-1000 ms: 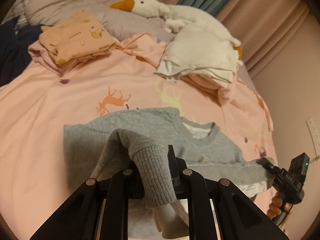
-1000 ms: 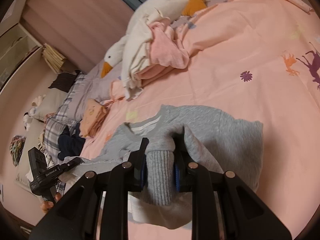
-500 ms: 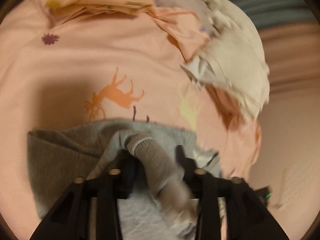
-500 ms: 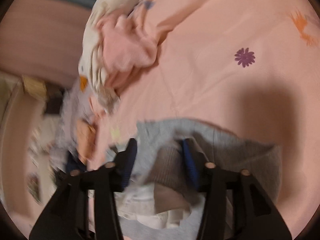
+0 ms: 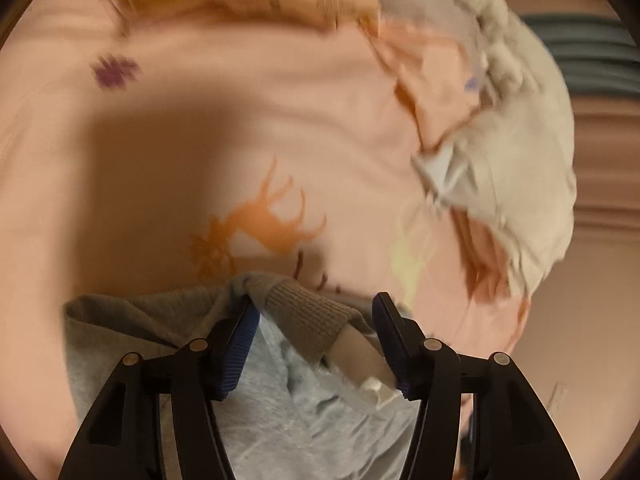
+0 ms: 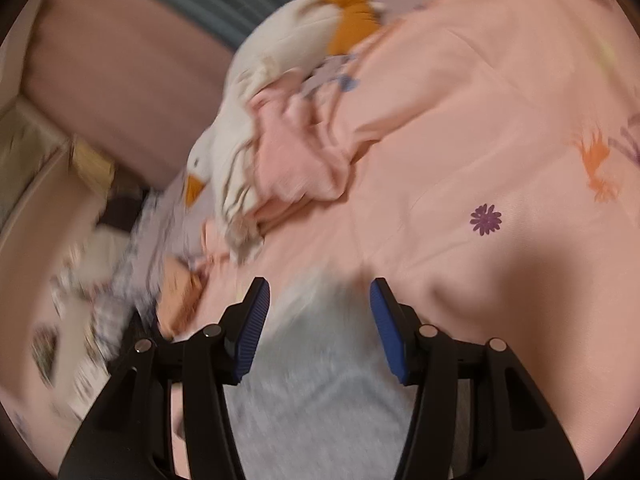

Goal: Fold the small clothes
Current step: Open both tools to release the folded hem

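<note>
Left gripper [image 5: 316,344]: jaws spread, sweater [image 5: 280,396] cuff lying loose between them. Right gripper [image 6: 318,328]: jaws spread over sweater. Both on pink bedsheet [image 5: 200,140]; no containers visible.

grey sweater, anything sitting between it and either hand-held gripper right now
Nothing visible. The left hand-held gripper is open with the sweater cuff lying right between its fingers. The right hand-held gripper is open directly over the grey fabric.

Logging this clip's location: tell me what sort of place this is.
Most likely a bedroom: a pink animal-print bedspread, a plush goose lying on it, and curtains behind.
</note>
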`<state>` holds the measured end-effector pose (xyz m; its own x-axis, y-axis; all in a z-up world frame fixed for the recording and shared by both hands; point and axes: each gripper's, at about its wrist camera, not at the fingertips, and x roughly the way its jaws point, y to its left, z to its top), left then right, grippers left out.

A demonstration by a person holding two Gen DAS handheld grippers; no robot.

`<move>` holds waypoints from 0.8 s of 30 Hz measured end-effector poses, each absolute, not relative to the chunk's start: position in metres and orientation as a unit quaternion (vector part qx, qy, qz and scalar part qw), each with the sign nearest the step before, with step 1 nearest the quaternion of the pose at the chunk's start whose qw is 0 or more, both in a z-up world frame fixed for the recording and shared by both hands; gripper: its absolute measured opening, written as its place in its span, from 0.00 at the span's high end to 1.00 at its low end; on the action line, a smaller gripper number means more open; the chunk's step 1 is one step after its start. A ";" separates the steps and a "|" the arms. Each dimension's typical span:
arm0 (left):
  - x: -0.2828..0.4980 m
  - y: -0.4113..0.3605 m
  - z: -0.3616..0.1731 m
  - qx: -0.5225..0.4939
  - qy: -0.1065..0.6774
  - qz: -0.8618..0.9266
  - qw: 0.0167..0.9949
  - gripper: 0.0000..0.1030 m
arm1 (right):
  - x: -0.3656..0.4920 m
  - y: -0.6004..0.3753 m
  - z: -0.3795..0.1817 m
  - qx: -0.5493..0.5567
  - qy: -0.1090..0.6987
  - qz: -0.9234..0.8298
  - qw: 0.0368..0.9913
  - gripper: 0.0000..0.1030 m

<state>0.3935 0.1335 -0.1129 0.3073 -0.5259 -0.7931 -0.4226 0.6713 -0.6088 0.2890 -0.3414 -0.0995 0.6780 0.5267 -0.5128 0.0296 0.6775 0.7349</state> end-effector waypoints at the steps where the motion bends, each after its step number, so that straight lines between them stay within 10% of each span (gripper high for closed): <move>1: 0.393 0.135 -0.106 -0.397 0.579 -0.034 0.711 0.43 | 0.284 -0.336 -0.097 0.356 0.372 0.161 0.842 0.48; 24: 0.266 0.079 -0.120 -0.046 0.545 -0.103 0.831 0.43 | 0.241 -0.215 -0.121 0.142 0.426 0.203 0.870 0.58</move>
<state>0.2665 0.0790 -0.1200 0.3859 -0.2212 -0.8956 0.1202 0.9746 -0.1889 0.2408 -0.2147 -0.1213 0.5550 0.4739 -0.6837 -0.2324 0.8775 0.4196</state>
